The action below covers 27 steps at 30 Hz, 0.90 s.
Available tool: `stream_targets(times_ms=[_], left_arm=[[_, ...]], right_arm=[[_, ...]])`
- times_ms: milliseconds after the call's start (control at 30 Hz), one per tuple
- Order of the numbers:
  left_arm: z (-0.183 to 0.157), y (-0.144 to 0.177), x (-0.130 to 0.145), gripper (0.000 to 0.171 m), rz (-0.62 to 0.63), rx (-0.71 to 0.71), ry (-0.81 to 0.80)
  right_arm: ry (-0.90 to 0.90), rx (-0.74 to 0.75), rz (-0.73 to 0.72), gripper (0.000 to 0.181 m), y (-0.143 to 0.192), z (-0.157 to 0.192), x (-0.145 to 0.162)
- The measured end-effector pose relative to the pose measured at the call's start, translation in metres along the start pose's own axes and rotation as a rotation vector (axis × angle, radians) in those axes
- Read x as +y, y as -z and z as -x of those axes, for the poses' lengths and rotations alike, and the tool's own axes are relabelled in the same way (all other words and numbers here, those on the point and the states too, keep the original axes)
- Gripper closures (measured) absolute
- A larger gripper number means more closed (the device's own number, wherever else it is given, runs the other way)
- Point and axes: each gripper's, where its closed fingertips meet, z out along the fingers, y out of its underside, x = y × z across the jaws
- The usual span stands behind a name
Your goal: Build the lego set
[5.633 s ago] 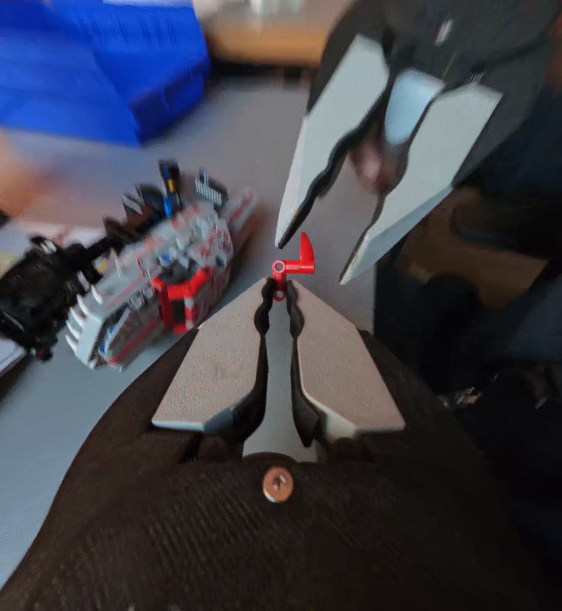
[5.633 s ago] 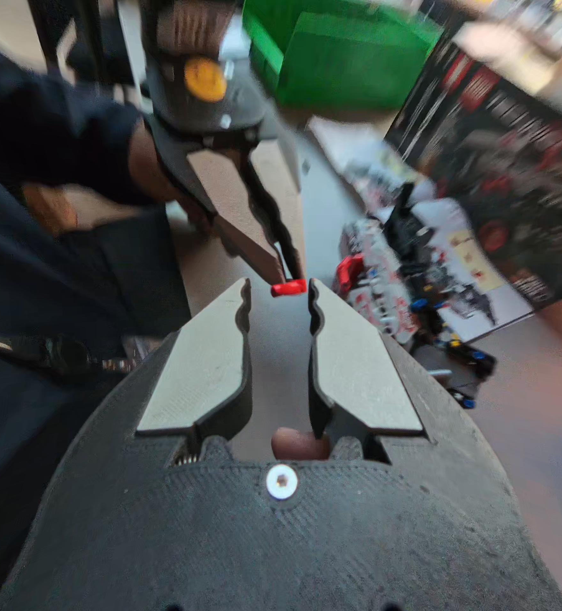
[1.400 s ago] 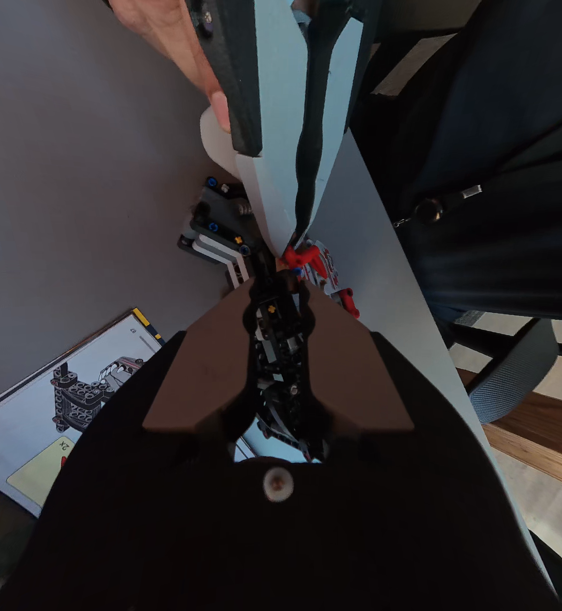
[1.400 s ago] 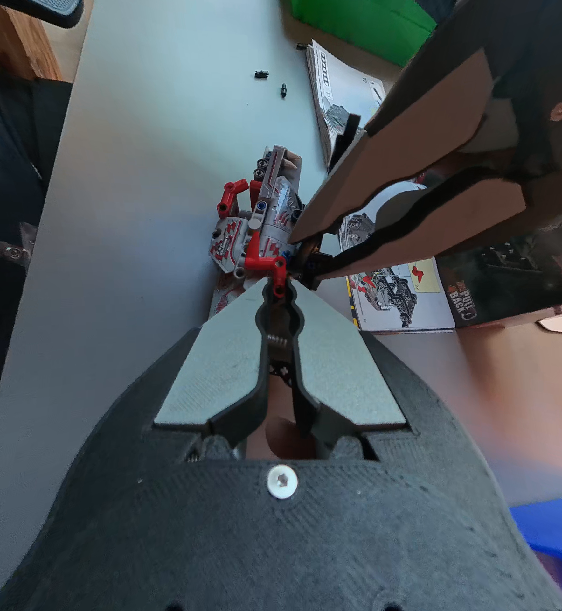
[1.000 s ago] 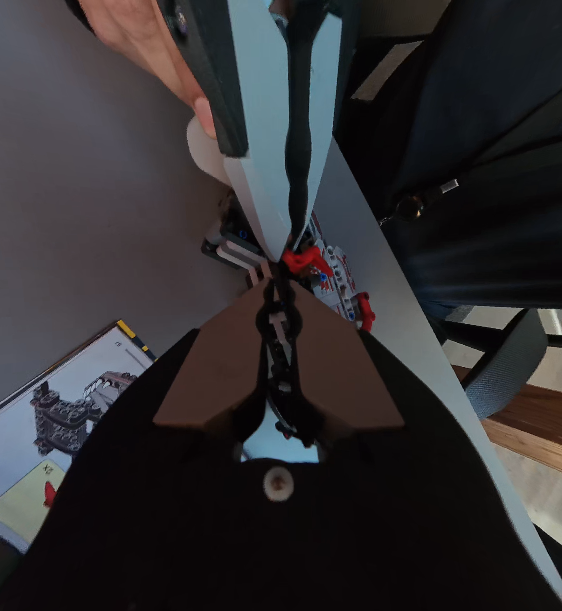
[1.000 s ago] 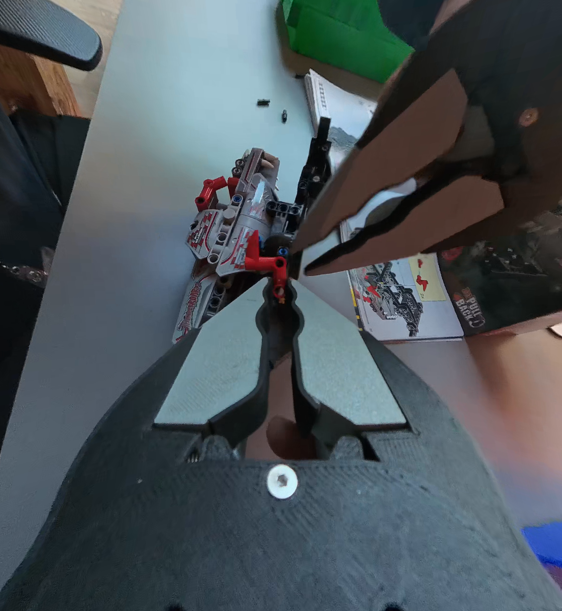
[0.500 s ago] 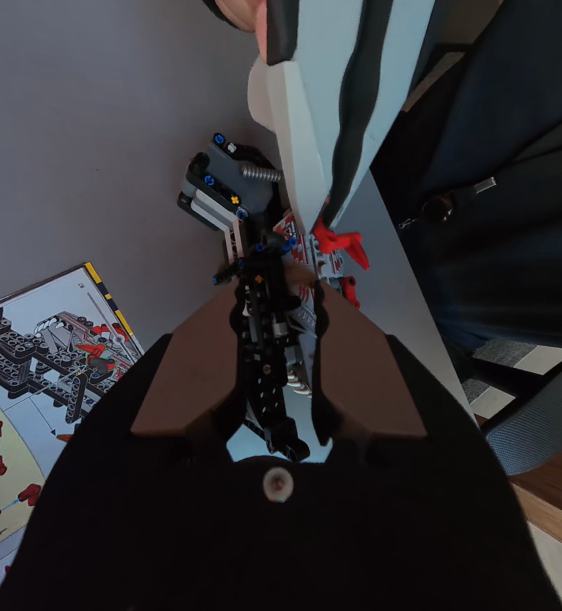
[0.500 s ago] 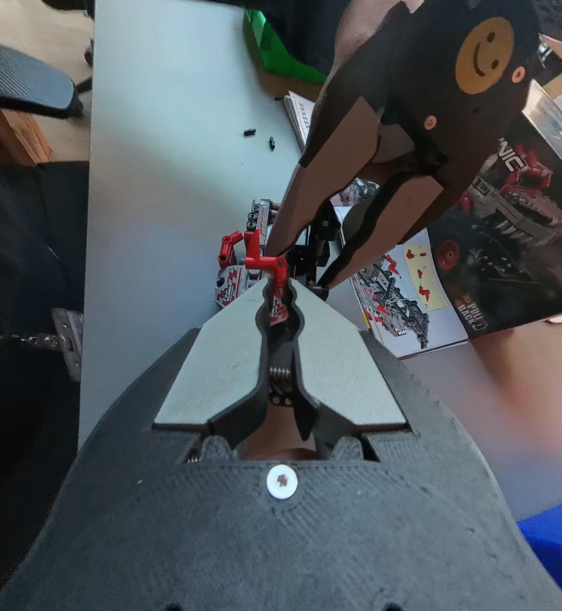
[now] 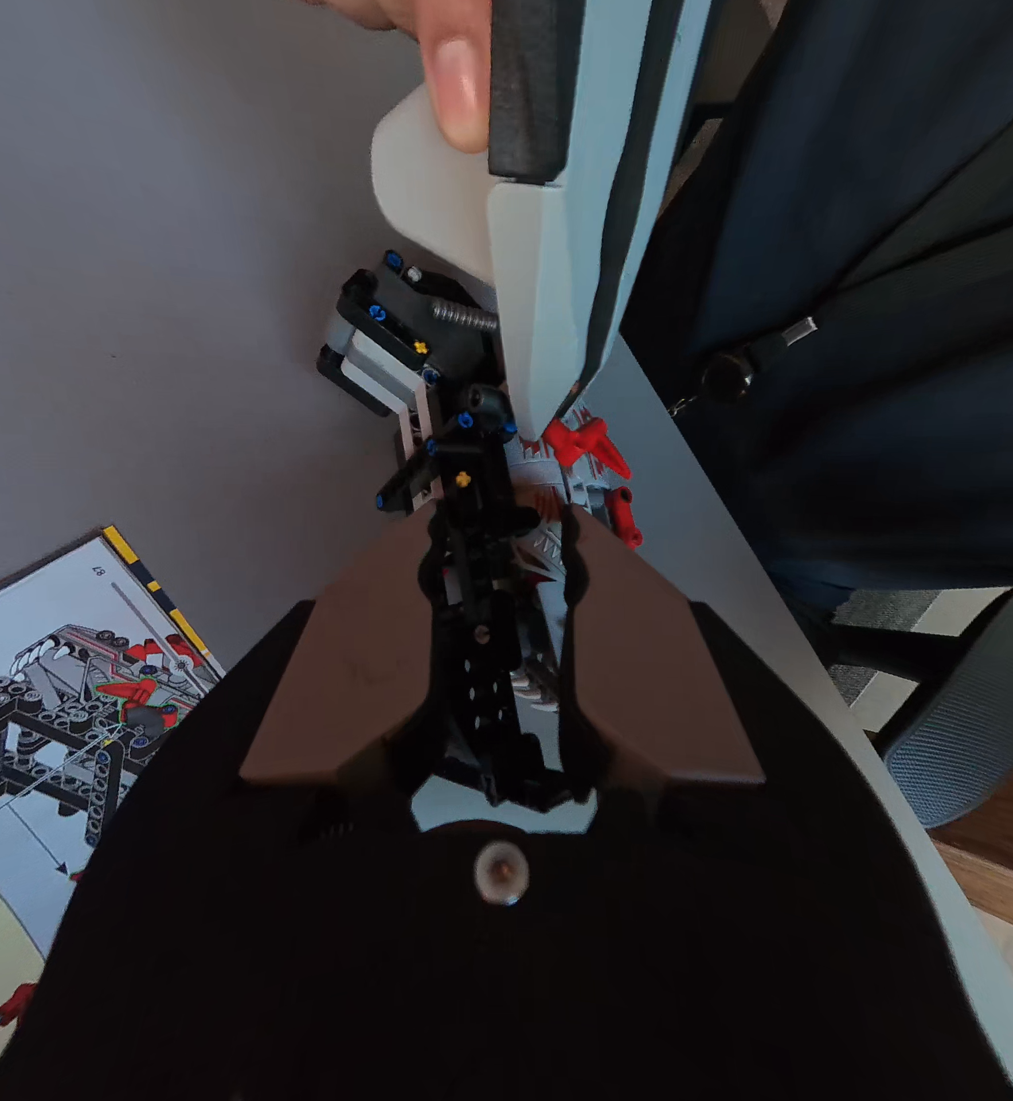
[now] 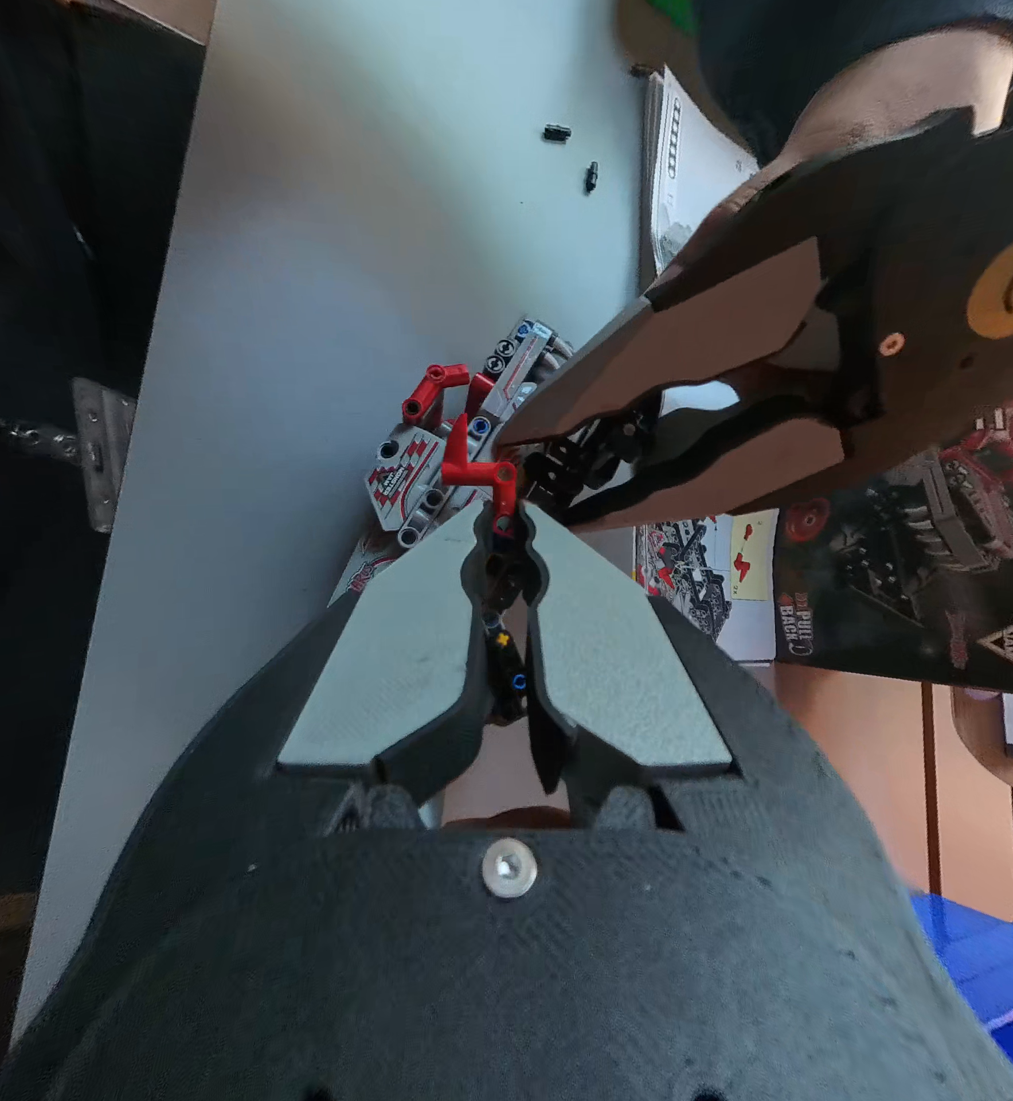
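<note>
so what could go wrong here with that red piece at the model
The right gripper pinches the red piece only by one end, so pushing could twist it out of the tips. The left gripper holds the model near the table edge; a slip might send parts off it.

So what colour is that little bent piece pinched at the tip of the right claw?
Bright red: the bent piece shows best in the right wrist view.
</note>
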Motion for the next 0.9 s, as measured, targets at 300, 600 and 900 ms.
stream_targets(times_ms=[300,600,900], left_arm=[[0.001,0.0,0.001,0.137,0.028,0.032,-0.032],[0.001,0.0,-0.001,0.137,0.034,0.039,-0.03],[-0.009,0.028,-0.023,0.152,-0.128,-0.241,0.091]], right_arm=[[0.024,-0.042,-0.055,0.177,0.001,0.003,0.002],[-0.162,-0.08,-0.145,0.177,0.001,0.002,0.002],[-0.152,-0.011,-0.115,0.178,0.002,-0.001,0.005]])
